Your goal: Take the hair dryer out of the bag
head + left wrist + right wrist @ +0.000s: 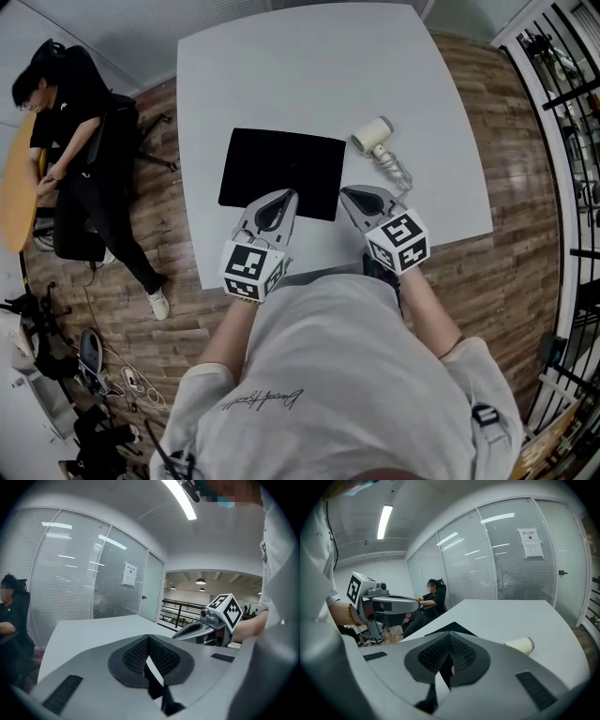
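The cream hair dryer [373, 134] lies on its side on the white table [309, 66], its cord [394, 170] trailing toward me. It lies outside the flat black bag [281, 173], to the bag's right. My left gripper [284, 195] rests over the bag's near edge, shut and empty. My right gripper [348, 193] sits just right of the bag's near corner, short of the dryer, also shut and empty. In the right gripper view the closed jaws [449, 641] point past the bag [451, 628], with the dryer [520, 645] at right. The left gripper view shows closed jaws [149, 639] and bare table.
A seated person in black [70, 141] is at a wooden desk [19, 187] left of the table. Cables and gear [66, 366] litter the floor at lower left. A black railing [572, 141] runs along the right. Glass partitions [511, 559] stand beyond the table.
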Motion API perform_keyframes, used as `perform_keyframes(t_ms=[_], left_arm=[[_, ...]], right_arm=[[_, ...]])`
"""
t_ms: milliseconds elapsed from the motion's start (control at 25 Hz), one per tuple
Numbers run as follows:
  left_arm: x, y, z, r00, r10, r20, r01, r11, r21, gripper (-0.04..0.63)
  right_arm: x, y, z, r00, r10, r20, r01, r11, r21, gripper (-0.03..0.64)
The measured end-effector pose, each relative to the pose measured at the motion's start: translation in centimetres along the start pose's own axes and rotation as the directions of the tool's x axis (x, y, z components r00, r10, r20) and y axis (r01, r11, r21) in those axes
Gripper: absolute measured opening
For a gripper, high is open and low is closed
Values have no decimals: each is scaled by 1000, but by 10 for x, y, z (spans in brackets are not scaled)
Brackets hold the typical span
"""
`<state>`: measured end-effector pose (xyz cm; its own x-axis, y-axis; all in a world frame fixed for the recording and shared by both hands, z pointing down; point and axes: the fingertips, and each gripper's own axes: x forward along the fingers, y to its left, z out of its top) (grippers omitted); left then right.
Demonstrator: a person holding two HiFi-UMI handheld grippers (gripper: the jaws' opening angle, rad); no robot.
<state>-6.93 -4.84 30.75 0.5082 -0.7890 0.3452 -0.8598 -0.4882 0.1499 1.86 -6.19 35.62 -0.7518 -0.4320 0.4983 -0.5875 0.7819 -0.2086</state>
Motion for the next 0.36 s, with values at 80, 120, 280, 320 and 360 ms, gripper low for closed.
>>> perform_keyframes(t_ms=[80, 120, 280, 320, 360], left_arm=[[-1, -1, 1, 1000, -2, 2, 2, 1000, 1, 12], [-1, -2, 1, 1000, -3, 3, 3, 1000, 1, 12], [0, -1, 4, 1000, 2, 11, -2, 1000, -7, 12], [0, -1, 5, 1000, 3, 14, -3, 1000, -9, 12], [1, 0, 6, 1000, 4, 17, -4, 1000, -12, 12]], right_arm=[[0, 1, 1, 1000, 2, 2, -2, 1000, -2, 25], [-1, 1, 1, 1000, 2, 1, -2, 1000, -2, 25], [-1, 1, 2, 1000, 4, 2, -4, 1000, 3, 25], [-1, 1, 2, 1000, 5, 2, -5, 1000, 3, 25], [-1, 2, 2, 1000, 6, 2, -6, 1000, 4, 25]])
